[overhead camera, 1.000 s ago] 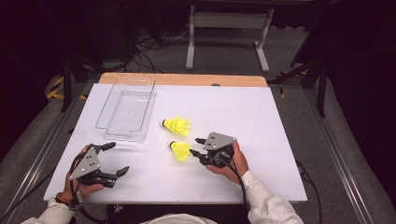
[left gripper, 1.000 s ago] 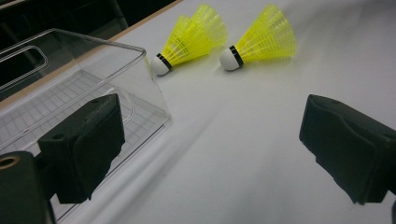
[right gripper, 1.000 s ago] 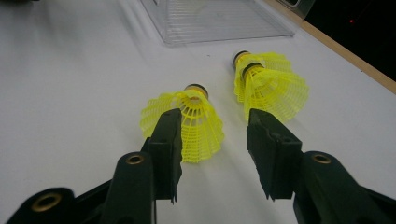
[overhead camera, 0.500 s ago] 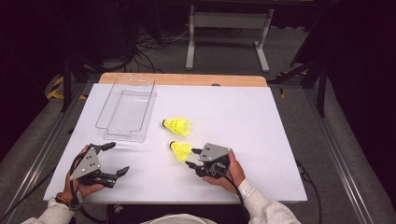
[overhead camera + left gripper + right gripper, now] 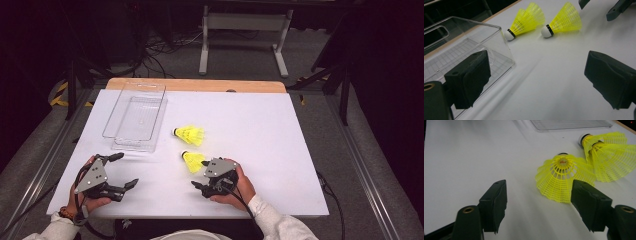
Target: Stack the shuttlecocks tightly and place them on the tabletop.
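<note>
Your right gripper (image 5: 200,186) jaws just opening, nothing between them. Near shuttlecock (image 5: 193,161) lies on table (image 5: 280,130), just ahead, off to one side. Left gripper (image 5: 124,171) jaws wide apart, empty. Careful: you squeeze off-centre, soft skirt squashes or shuttlecock rolls into far shuttlecock (image 5: 189,134).

Bare white table (image 5: 280,150) lies open to the right and along the near edge. The clear plastic rectangular box (image 5: 137,120) blocks the far left. Two yellow plastic shuttlecocks, one nearer (image 5: 193,161) and one farther (image 5: 189,134), lie mid-table with a narrow gap between them, just ahead of the right gripper (image 5: 199,186).
</note>
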Demonstrator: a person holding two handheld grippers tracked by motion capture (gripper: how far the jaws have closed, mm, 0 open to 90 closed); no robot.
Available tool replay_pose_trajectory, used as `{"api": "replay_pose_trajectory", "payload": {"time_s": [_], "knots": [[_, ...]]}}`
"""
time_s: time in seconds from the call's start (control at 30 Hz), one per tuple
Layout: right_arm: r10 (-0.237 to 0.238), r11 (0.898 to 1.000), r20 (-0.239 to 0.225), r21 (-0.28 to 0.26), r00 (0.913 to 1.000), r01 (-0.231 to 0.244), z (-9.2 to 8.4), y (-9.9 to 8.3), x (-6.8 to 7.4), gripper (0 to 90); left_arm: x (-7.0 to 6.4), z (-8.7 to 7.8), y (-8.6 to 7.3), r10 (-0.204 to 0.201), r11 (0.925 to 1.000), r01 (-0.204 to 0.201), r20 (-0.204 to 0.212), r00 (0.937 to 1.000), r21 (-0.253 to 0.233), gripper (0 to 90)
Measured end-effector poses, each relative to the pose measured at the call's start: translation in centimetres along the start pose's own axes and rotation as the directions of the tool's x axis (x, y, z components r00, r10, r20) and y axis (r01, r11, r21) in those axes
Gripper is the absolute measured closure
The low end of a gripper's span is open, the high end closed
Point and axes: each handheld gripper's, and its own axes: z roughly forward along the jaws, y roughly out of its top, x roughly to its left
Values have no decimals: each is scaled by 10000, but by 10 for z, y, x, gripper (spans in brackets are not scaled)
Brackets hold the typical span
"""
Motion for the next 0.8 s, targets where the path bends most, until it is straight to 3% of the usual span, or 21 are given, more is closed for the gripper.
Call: {"api": "replay_pose_trajectory", "payload": {"time_s": [0.23,0.4,0.6,0.8], "knots": [[13,9997,-108,228,9999,-11,11,2,3,306,1,1,0,26,10000,-26,1,10000,55,75],[105,9992,-222,393,9997,-96,22,7,5,386,1,1,0,29,10000,-29,9,10000,65,75],[392,9980,66,496,9992,-394,35,14,7,455,1,1,0,17,10000,-17,16,10000,55,75],[769,9963,358,346,9964,-781,40,20,6,589,1,0,-1,14,10000,-14,22,10000,38,75]]}}
